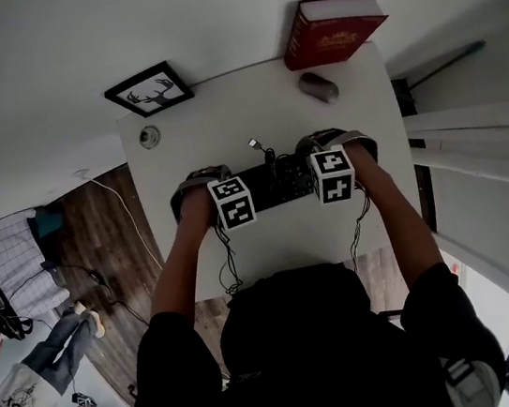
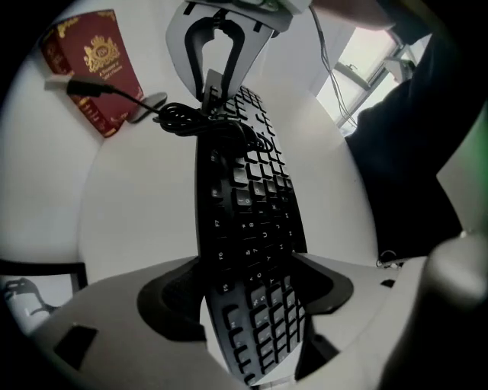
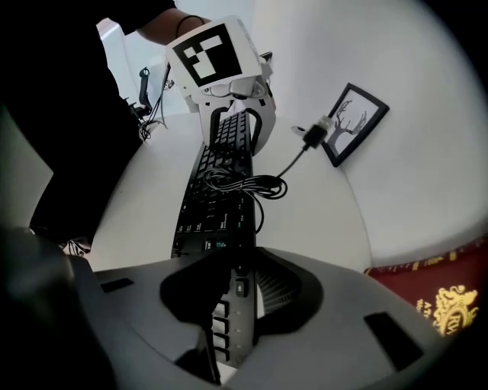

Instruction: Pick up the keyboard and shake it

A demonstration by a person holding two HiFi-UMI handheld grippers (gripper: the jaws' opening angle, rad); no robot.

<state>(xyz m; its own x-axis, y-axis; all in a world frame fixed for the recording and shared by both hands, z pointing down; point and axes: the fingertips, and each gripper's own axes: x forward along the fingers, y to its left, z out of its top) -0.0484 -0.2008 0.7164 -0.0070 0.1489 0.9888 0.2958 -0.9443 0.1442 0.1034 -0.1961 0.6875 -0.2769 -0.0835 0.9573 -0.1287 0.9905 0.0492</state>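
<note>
A black keyboard is held at both ends over the white table. My left gripper is shut on its left end, and my right gripper is shut on its right end. In the left gripper view the keyboard runs tilted away from my left gripper to the other gripper's jaws. The right gripper view shows my right gripper clamping the keyboard's edge. Its coiled cable lies on the keys, the USB plug sticking out.
A red book lies at the table's far right corner, with a small grey object beside it. A framed deer picture and a round white disc sit at the far left. A person is on the floor at lower left.
</note>
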